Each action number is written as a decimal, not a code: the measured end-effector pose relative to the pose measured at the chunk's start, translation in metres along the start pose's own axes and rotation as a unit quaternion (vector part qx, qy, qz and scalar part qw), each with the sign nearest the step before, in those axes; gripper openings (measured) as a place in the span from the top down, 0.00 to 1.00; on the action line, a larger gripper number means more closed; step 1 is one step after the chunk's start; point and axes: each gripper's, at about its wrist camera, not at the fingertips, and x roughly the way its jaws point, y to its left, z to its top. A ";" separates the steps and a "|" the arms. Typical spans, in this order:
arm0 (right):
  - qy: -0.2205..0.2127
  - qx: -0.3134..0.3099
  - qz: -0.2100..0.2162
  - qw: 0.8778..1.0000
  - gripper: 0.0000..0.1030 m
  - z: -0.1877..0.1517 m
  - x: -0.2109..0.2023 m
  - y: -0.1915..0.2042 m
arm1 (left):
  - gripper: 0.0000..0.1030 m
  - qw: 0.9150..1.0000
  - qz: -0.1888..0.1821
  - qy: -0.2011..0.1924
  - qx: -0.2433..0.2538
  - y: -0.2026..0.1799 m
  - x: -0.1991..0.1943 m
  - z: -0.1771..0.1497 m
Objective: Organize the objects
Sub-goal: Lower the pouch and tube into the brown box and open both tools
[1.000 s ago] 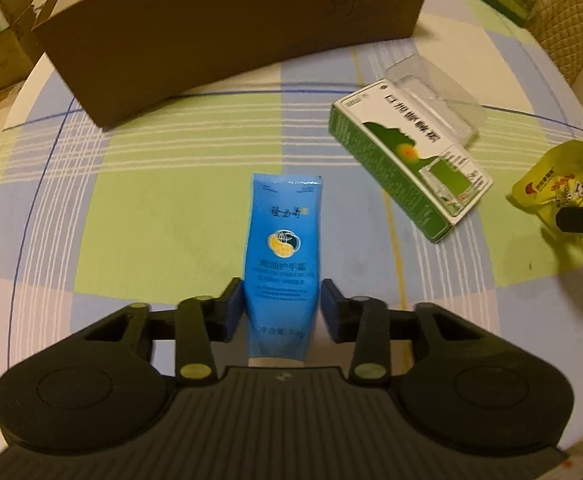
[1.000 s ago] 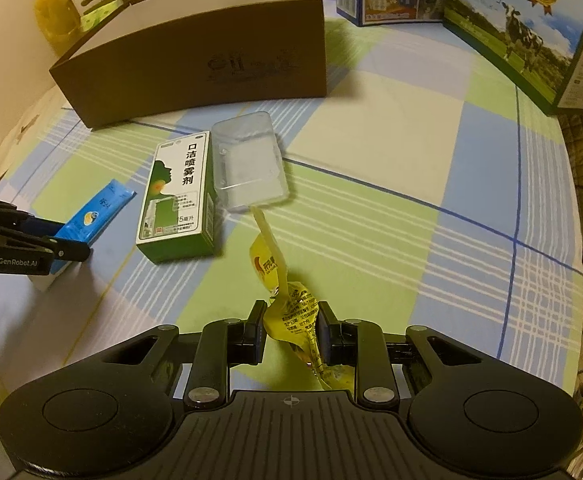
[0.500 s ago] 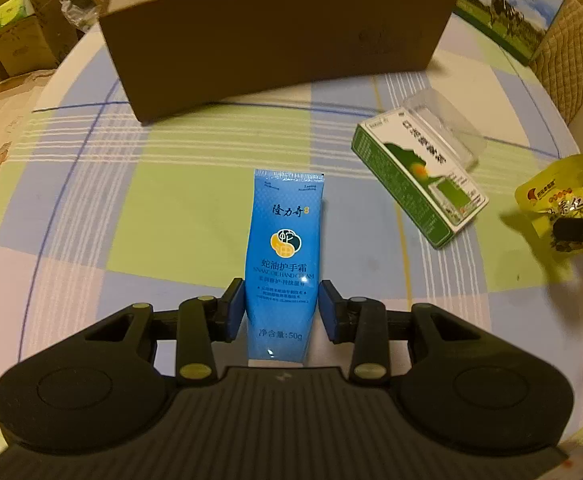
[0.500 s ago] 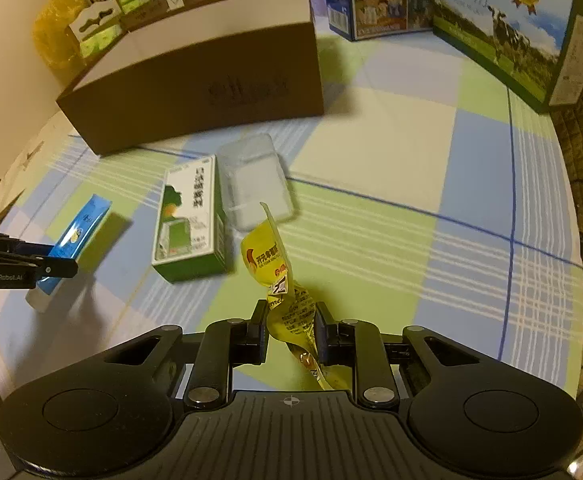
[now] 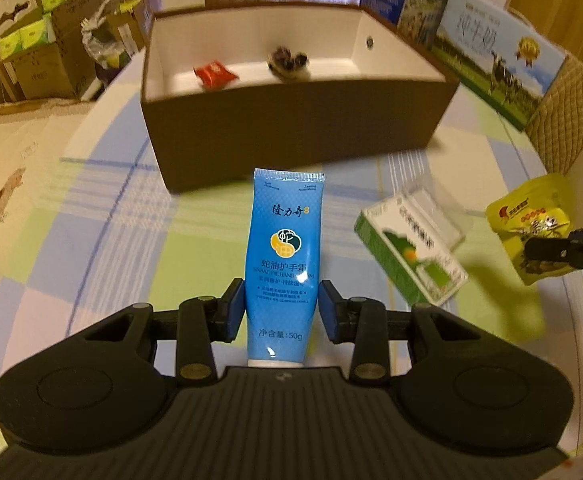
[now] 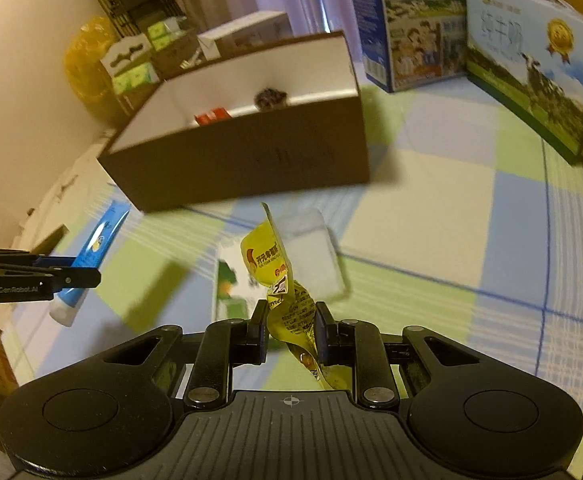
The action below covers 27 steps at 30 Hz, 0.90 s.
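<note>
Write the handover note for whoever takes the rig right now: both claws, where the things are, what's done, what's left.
Left claw: shut on the blue hand cream tube, held clear of the table.
Right claw: shut on the yellow snack packet, also in the air.
Brown box: open at the far side of the checked tablecloth; a red packet and a dark item already lie inside.
On the cloth, not yet picked: the green and white carton and the clear plastic case beside it.
Left, as I judge it: drop tube and packet into the box, then fetch carton and case.
</note>
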 end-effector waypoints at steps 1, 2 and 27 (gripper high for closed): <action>-0.002 -0.001 0.005 1.000 0.81 0.005 0.001 0.001 | 0.67 1.000 -0.001 -0.004 0.000 0.001 -0.001 0.004; -0.005 -0.001 0.010 1.000 0.81 0.011 0.002 0.002 | 0.67 1.000 -0.001 -0.008 0.000 0.002 -0.003 0.009; -0.099 -0.034 0.054 0.993 0.81 0.206 0.073 0.013 | 0.67 0.997 0.008 -0.071 0.012 0.018 0.057 0.197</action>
